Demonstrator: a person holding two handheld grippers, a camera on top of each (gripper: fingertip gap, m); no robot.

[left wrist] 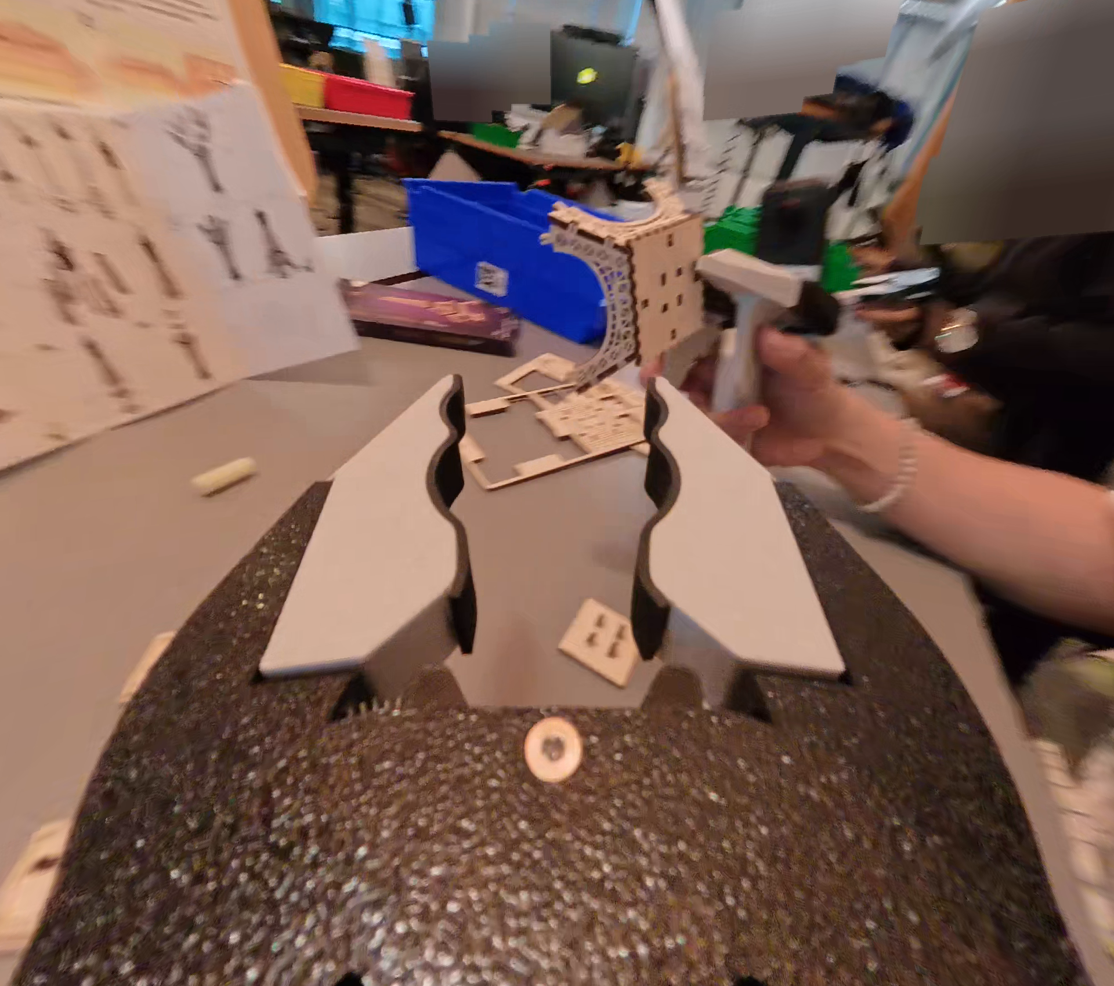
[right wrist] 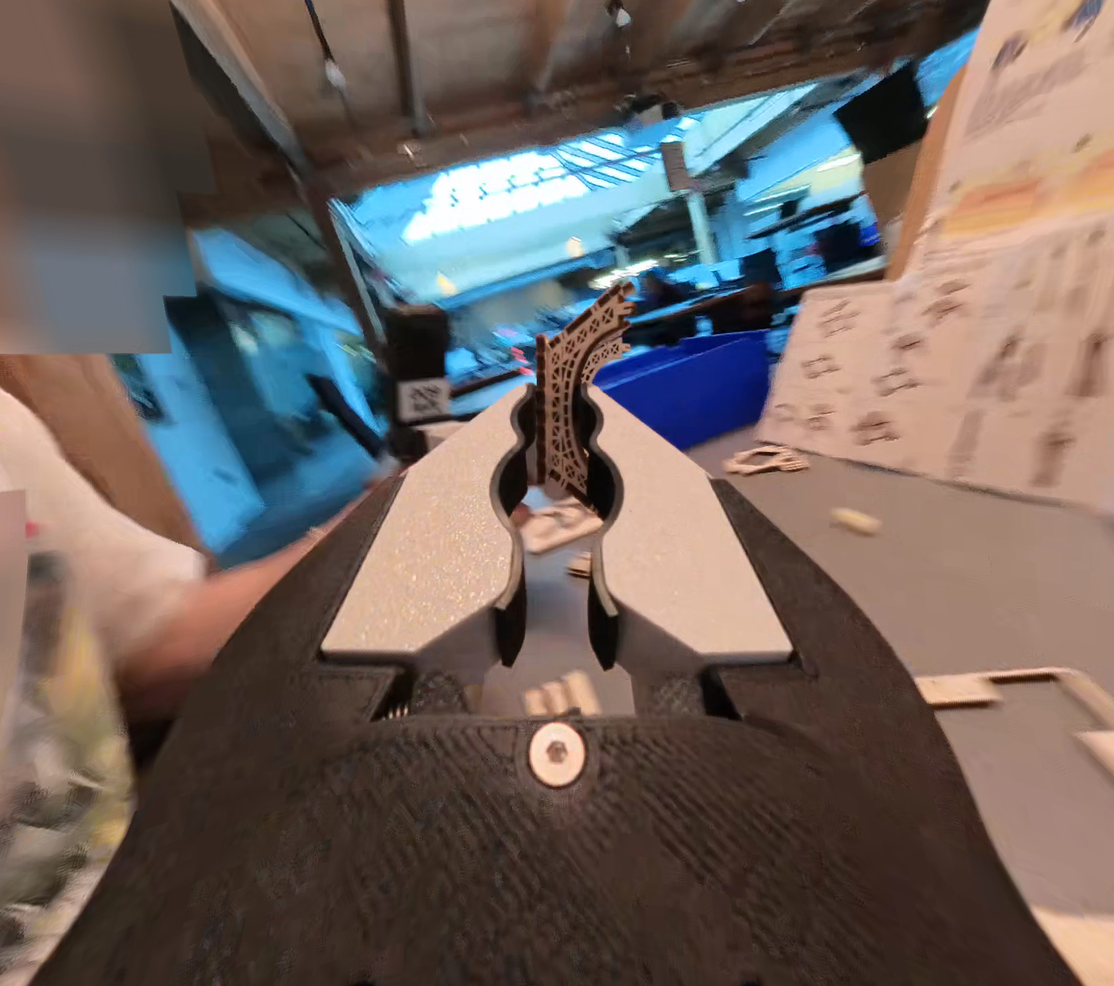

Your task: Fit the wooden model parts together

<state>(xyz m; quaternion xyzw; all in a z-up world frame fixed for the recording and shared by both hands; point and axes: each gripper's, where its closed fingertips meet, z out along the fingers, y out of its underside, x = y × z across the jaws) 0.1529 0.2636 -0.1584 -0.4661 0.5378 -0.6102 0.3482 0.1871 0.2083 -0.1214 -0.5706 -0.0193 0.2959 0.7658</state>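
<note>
A pale wooden tower model [left wrist: 633, 282] with lattice arches is held in the air, tilted on its side above the grey table [left wrist: 151, 535]. My right gripper [right wrist: 560, 402] is shut on one of the lattice legs [right wrist: 572, 390]; it shows in the left wrist view [left wrist: 723, 306] too, in a hand. My left gripper [left wrist: 554, 402] is open and empty, low over the table, in front of and below the model. Flat wooden part sheets [left wrist: 560, 427] lie on the table past its fingertips. A small slotted wooden piece [left wrist: 600, 641] lies between its fingers.
An instruction sheet [left wrist: 132, 258] leans on a cardboard board at the left. A blue bin [left wrist: 500, 258] and a purple box [left wrist: 434, 318] stand behind the parts. A small pale cylinder [left wrist: 224, 475] lies at the left. A person's forearm [left wrist: 964, 505] reaches in from the right. The left gripper's tips are roughly 8 cm from the right gripper's.
</note>
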